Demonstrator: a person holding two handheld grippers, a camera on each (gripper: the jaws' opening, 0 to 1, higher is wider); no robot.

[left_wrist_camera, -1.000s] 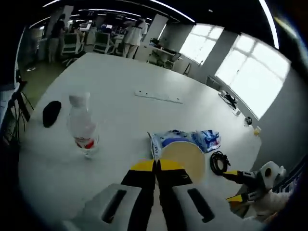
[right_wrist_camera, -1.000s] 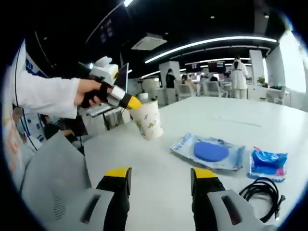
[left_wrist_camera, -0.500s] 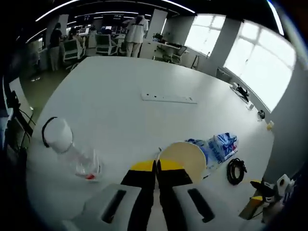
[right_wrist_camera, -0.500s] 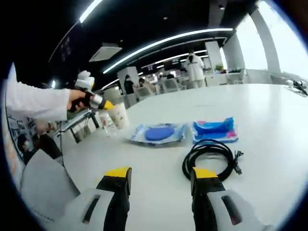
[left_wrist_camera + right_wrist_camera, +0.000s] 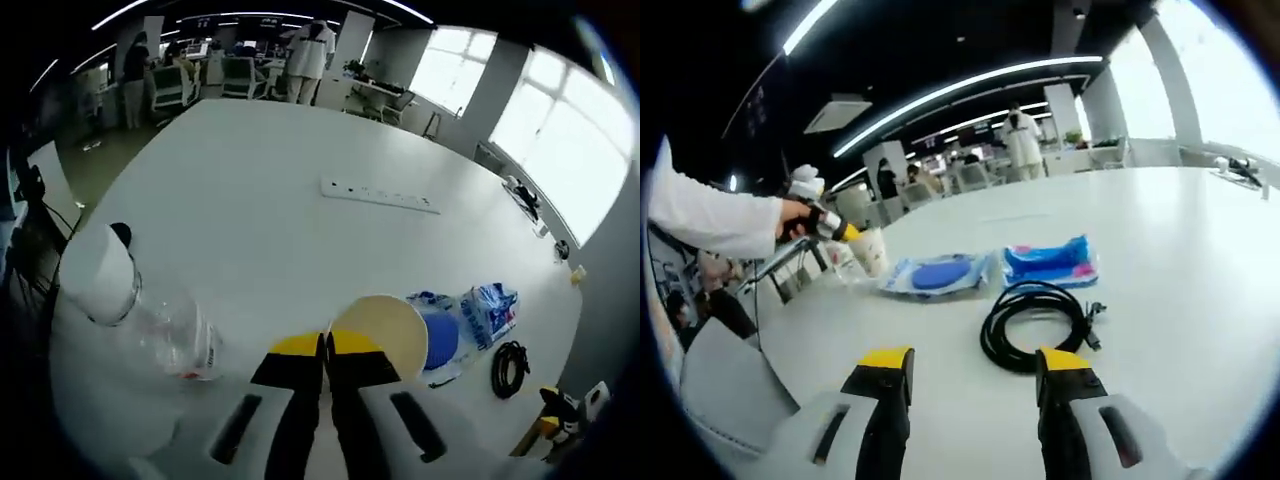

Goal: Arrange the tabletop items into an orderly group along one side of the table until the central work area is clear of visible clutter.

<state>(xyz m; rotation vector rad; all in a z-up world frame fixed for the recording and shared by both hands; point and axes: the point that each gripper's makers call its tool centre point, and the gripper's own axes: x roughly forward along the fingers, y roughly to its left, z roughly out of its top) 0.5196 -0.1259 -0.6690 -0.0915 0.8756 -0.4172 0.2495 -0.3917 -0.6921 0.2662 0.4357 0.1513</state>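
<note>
My left gripper (image 5: 326,346) is shut on the rim of a cream paper cup (image 5: 388,328), held above the white table (image 5: 260,190). A clear water bottle (image 5: 150,312) with a white cap and red label stands close on the left of it. In the right gripper view a hand holds that gripper (image 5: 840,231) and the cup (image 5: 872,250) at the far left. My right gripper (image 5: 975,366) is open over the table, with a black coiled cable (image 5: 1035,325) just ahead of its fingers. Beyond lie a blue sponge pack (image 5: 935,274) and a blue wipes pack (image 5: 1048,262).
A white power strip (image 5: 380,195) lies flat mid-table. The sponge pack (image 5: 442,340), wipes pack (image 5: 492,308) and cable (image 5: 510,368) sit together near the right edge. Chairs, desks and standing people fill the room beyond the table's far end. A white sleeve (image 5: 710,215) reaches in.
The left gripper's camera has come nearer the bottle, which looms larger at lower left, cup still held. The right gripper's camera has closed on the cable, now straight ahead of its jaws.
</note>
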